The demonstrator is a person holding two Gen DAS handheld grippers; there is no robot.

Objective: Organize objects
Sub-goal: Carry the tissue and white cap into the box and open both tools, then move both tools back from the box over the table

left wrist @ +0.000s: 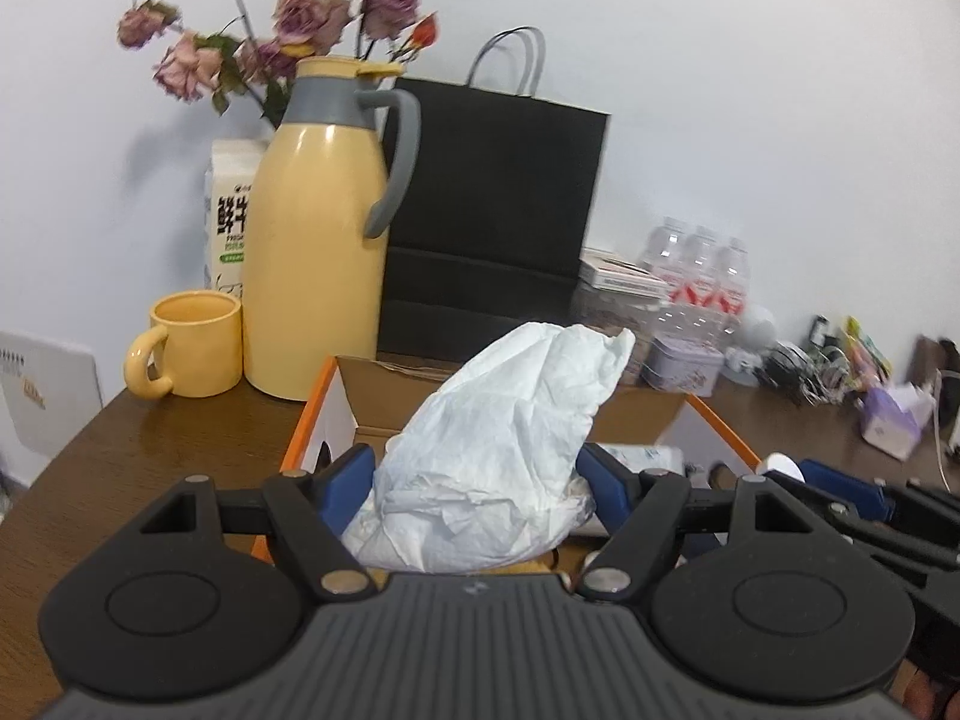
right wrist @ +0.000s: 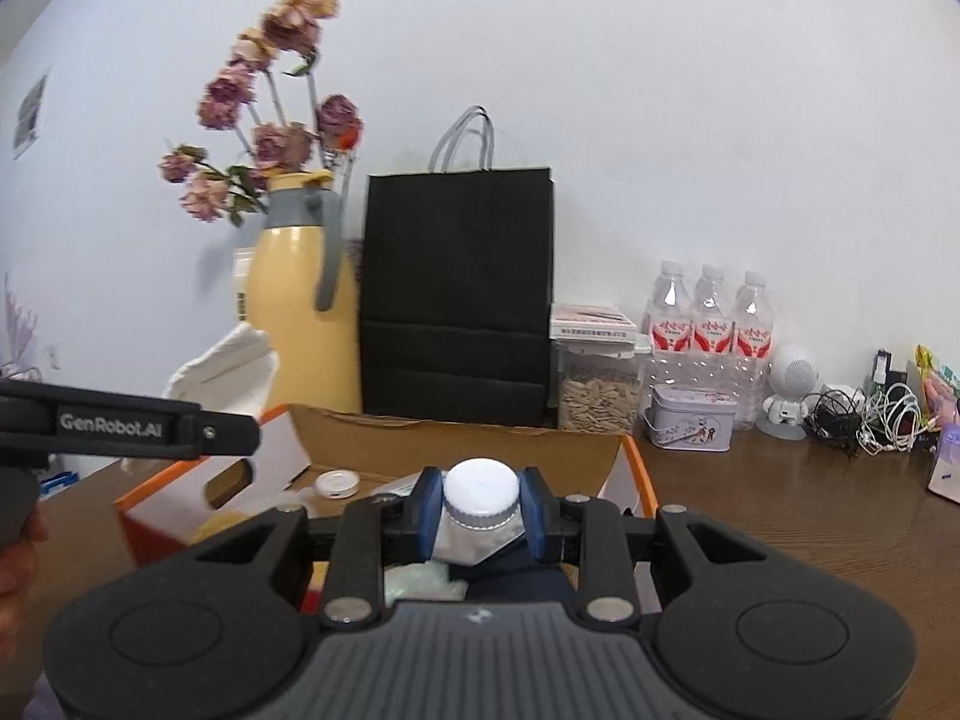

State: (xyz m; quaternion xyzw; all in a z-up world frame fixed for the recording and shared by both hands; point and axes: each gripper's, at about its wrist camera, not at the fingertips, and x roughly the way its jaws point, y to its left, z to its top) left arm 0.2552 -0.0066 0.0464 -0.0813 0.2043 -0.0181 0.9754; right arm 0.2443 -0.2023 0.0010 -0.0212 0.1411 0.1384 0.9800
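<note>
A crumpled white bundle (left wrist: pixel 498 456), tissue or thin plastic by its look, is held between the blue pads (left wrist: pixel 348 480) of the left gripper (left wrist: pixel 474 480), whose jaws are closed on its lower part while the upper part stands free above them. A pouch with a white screw cap (right wrist: pixel 482 495) is clamped at the neck by the right gripper (right wrist: pixel 482 516), its jaws set narrow; the silver shoulder of the pouch is seen just below the cap.

Both grippers are held over the open cardboard box (right wrist: pixel 456 426), which serves as the landmark here. Inside the box, a small round white lid (right wrist: pixel 338 483) and some pale packaging are seen; the rest of the contents are hidden by the grippers. Just behind the box stand a yellow thermos jug (left wrist: pixel 318 252) and a black paper bag (left wrist: pixel 492 222). To the left of the box, beside the jug, a yellow mug (left wrist: pixel 192 342) is placed. Behind the box to the right, a small tin (right wrist: pixel 690 417), a jar of seeds (right wrist: pixel 597 393) and three water bottles (right wrist: pixel 711 318) are lined up on the wooden table (right wrist: pixel 780 516).

The step in hand is judged to be the carrying of two items at the box; whether they are being put in or taken out cannot be told. For the next move, a clear spot is called for, one gripper being emptied at a time, since the two are close together.
</note>
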